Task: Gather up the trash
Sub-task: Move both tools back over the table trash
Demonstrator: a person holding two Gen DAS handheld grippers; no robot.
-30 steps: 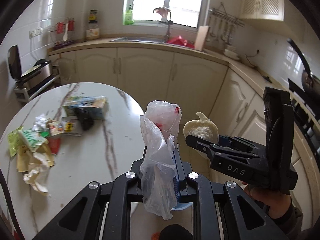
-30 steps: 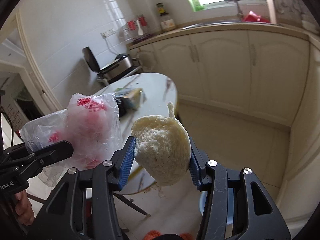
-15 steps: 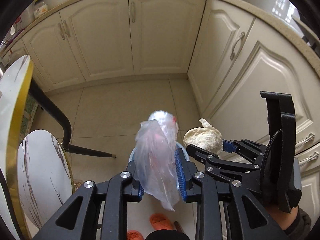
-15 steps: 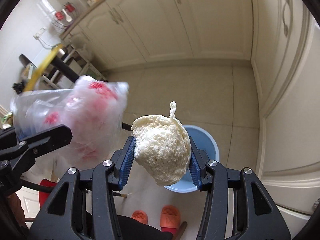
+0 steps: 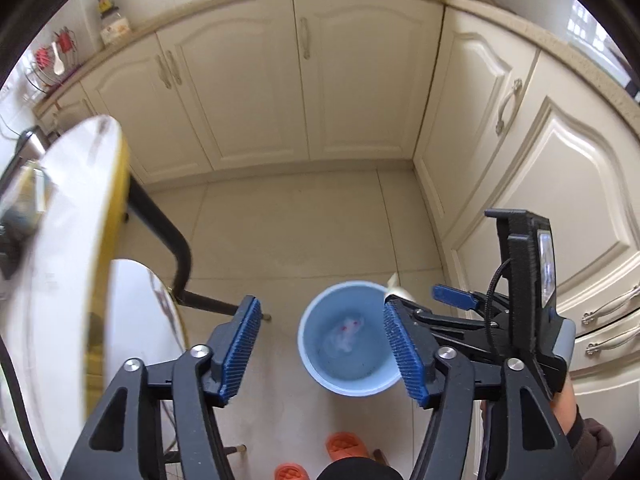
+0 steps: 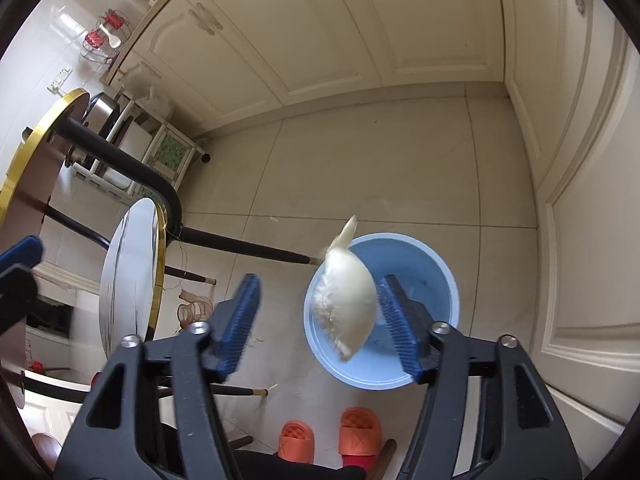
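A light blue bin [image 5: 360, 372] stands on the tiled floor below both grippers. A clear plastic bag with red bits [image 5: 349, 330] lies inside it. My left gripper [image 5: 322, 346] hangs over the bin, its jaws opening, with nothing between the blue pads. My right gripper [image 6: 318, 320] is also opening above the bin [image 6: 424, 276]. A pale, crumbly lump of food [image 6: 348, 300] is loose and blurred between its jaws, close to the right pad and far from the left one. In the left wrist view the right gripper [image 5: 416, 296] sits at the bin's right rim.
A round marble table with a gold edge [image 5: 60, 240] and black legs stands to the left, with a small round stool [image 6: 128, 276] under it. Cream cabinets [image 5: 360, 80] wall in the back and right. Orange slippers [image 6: 356, 434] are on the floor by the bin.
Both grippers swung from table height down over the bin and opened. The plastic bag left the left jaws and now lies in the bin. The pale lump has come free of the right pads.
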